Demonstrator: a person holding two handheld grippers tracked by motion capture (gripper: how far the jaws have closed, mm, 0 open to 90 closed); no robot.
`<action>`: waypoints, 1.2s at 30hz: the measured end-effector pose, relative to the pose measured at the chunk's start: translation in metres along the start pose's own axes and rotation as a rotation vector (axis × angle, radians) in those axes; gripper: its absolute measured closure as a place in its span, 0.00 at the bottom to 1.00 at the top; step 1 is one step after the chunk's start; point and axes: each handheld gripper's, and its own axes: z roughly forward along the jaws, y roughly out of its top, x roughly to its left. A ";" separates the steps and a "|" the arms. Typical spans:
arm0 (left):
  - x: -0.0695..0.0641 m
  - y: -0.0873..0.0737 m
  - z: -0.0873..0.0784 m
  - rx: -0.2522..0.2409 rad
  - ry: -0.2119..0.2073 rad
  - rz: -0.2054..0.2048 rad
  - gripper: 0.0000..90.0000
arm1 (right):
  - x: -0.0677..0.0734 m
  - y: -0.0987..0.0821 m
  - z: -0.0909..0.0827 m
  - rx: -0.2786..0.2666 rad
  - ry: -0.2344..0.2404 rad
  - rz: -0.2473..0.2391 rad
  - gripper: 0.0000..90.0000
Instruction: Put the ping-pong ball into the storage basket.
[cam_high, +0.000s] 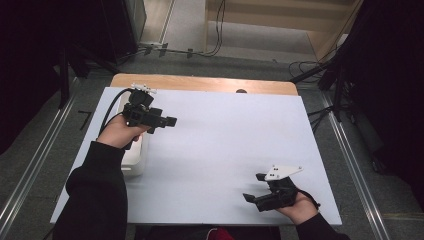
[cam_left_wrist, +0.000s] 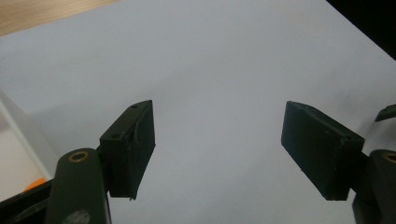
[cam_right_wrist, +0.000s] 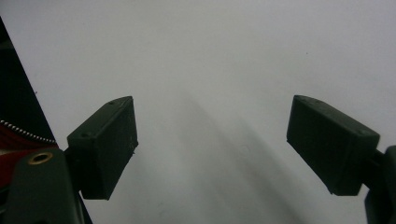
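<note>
White box (cam_high: 136, 159) beside left gripper (cam_high: 167, 121), orange item (cam_left_wrist: 33, 184) inside.

Right gripper (cam_right_wrist: 212, 149) jaws spread wide, nothing between them, white table (cam_right_wrist: 210, 56) beneath (red fabric (cam_right_wrist: 14, 144) at left edge)

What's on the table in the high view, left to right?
White box at the left edge → left claw, jaws apart, nothing between them → bare white tabletop → right claw, jaws apart, empty.
</note>
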 end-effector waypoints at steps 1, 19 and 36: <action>-0.003 0.000 0.001 -0.006 0.001 0.001 0.29 | 0.000 0.000 0.000 0.000 0.001 0.000 0.17; -0.037 -0.005 0.018 -0.014 -0.003 0.090 0.29 | 0.000 0.000 -0.001 -0.004 0.000 0.001 0.17; -0.058 -0.029 0.025 -0.025 -0.033 0.156 0.29 | 0.000 -0.001 -0.001 0.001 -0.010 0.001 0.17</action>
